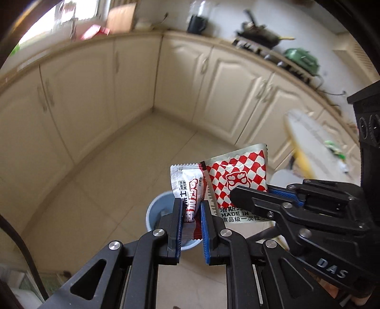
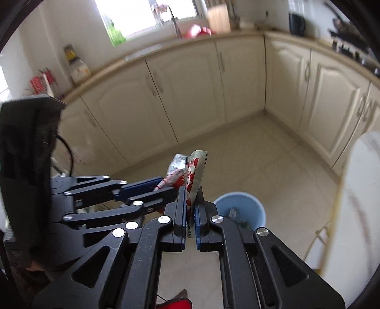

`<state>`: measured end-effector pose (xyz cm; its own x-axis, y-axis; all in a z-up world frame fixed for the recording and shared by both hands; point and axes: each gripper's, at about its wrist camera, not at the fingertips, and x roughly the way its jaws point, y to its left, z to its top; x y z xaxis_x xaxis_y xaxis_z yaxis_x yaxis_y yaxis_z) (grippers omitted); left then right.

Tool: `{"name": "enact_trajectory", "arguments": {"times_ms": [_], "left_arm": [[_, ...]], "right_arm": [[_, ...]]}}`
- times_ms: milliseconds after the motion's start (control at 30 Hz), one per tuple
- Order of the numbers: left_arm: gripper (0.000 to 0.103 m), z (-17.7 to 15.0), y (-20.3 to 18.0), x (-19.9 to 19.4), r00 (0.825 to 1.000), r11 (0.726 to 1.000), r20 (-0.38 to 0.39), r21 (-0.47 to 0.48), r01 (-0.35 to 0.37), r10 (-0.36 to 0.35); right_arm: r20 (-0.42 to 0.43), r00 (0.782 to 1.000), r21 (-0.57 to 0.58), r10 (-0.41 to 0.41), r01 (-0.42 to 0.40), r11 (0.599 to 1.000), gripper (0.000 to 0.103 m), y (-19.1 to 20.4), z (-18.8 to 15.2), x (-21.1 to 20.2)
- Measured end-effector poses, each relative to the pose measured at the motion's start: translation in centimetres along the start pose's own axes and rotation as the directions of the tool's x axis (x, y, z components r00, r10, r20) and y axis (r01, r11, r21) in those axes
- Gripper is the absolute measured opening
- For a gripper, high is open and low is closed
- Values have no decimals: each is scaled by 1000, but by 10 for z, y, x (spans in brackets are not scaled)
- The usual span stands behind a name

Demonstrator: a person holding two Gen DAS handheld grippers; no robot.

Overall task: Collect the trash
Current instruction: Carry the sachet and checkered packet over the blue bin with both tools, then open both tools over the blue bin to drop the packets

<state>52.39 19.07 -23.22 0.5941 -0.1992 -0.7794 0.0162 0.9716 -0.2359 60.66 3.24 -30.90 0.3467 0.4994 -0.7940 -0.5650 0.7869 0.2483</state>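
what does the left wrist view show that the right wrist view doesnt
Only the left wrist view shows the stove with a wok and green kettle, and the checkered packet's printed face. Only the right wrist view shows the window, tap and a red bundle on the left counter. Both show each tongs shut on a packet above the blue bin, cream cabinets and tiled floor.

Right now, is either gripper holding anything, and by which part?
Left gripper pinches the small red-and-white sachet at its lower half. Right gripper pinches the checkered wrapper by its lower edge.
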Motion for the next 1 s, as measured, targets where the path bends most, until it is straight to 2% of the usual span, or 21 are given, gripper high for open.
{"name": "enact_trajectory", "arguments": {"times_ms": [133, 267, 467, 567, 633, 700, 800, 833, 867, 933, 1000], "left_arm": [[10, -9, 32, 48, 995, 999, -101, -34, -13, 9], [10, -18, 54, 88, 983, 998, -184, -63, -22, 10], [10, -14, 81, 135, 965, 997, -261, -72, -18, -2], [10, -11, 86, 154, 958, 998, -287, -67, -12, -8], [11, -9, 89, 164, 952, 999, -305, -53, -7, -10], [15, 8, 81, 183, 948, 999, -318, -47, -7, -8], [20, 25, 72, 202, 943, 999, -332, -50, -17, -1], [27, 34, 58, 211, 942, 999, -335, -47, -22, 5], [39, 35, 57, 211, 943, 998, -332, -48, -31, 13], [50, 40, 58, 203, 951, 997, -307, -49, -59, 41], [52, 47, 52, 194, 955, 994, -289, -64, -86, 64]], "right_arm": [[-90, 996, 53, -16, 21, 998, 8, -24, -6, 65], [-185, 982, 105, -47, 67, 992, 10, -60, -18, 127], [-241, 966, 164, -90, 132, 978, 13, -107, -27, 186], [-239, 965, 190, -104, 151, 970, 14, -123, -27, 197], [-231, 967, 198, -110, 158, 967, 21, -127, -27, 198], [-228, 964, 196, -137, 183, 963, 37, -133, -27, 198], [-206, 965, 200, -160, 201, 959, 44, -137, -24, 192], [-201, 965, 204, -169, 210, 956, 45, -139, -23, 189], [-192, 966, 213, -172, 212, 954, 47, -141, -21, 185], [-172, 971, 226, -169, 206, 952, 50, -142, -18, 178], [-159, 974, 236, -160, 194, 952, 56, -142, -13, 170]]}}
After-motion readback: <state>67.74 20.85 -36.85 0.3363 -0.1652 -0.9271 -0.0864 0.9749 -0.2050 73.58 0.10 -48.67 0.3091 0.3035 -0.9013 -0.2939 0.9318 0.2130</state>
